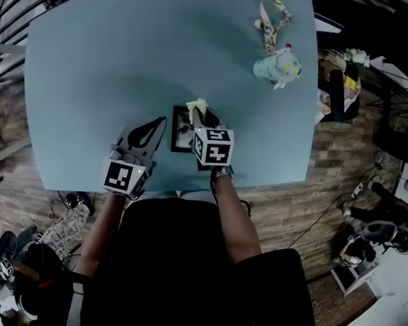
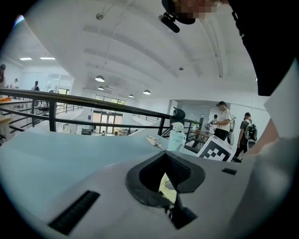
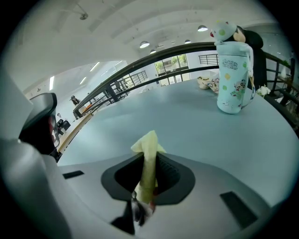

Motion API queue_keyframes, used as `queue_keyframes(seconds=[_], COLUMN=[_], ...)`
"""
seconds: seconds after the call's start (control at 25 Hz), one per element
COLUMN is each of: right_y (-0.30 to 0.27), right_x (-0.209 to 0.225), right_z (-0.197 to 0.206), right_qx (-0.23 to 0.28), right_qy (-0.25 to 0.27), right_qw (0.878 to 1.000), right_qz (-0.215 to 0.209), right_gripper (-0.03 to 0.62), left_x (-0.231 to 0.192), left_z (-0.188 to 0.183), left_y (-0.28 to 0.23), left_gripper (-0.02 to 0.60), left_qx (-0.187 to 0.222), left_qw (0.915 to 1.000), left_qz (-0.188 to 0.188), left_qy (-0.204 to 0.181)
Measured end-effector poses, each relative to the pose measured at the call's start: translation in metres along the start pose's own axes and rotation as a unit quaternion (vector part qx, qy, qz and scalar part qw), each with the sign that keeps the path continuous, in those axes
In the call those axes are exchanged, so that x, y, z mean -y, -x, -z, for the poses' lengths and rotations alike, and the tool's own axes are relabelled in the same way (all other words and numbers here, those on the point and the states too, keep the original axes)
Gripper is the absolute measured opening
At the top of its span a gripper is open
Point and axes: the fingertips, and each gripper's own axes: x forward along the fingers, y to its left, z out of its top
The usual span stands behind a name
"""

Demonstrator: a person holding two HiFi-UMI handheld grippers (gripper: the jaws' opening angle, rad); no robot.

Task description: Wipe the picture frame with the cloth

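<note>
One cloth (image 3: 148, 150) | pinched in right tongs (image 3: 144, 189) | lengthwise along them, tip forward

Blue table (image 1: 92, 83) bears picture frame (image 1: 180, 133) and bottle (image 1: 277, 65).

Head view: set above the person, facing steeply down. The table (image 1: 92, 83) fills the upper part, and the left gripper (image 1: 154, 130) and right gripper (image 1: 205, 121) sit close below the lens.

Left gripper view: low on the tool, facing forward along its jaws across the tabletop. The marker cube (image 2: 216, 150) of the other tool shows to its right.

Right gripper view: same low seat, facing forward along its own jaws.

Shared: the bottle (image 1: 277, 67) appears in all three. It is a far bottle (image 2: 176, 136) ahead of the left tool and a nearer bottle (image 3: 232, 79) ahead-right of the right tool.
</note>
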Motion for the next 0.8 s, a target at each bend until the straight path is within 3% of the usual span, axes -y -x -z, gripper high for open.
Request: queue_keyframes(seconds=[0.52,0.8], right_y=[0.024,0.029], right_x=[0.038,0.016], right_z=[-0.002,-0.006], right_qx=[0.016,0.024], right_qy=[-0.032,-0.020], right_qw=[0.999,0.999], right_qz=[0.040,0.017], right_gripper=[0.058,0.058], left_x=[0.008,0.010], left_z=[-0.003,-0.005], left_y=[0.005,0.012], left_gripper=[-0.003,-0.003], left_qx=[0.003,0.008], left_qw=[1.0000,0.9999], left_qz=[0.002,-0.003], left_qy=[-0.007,-0.009])
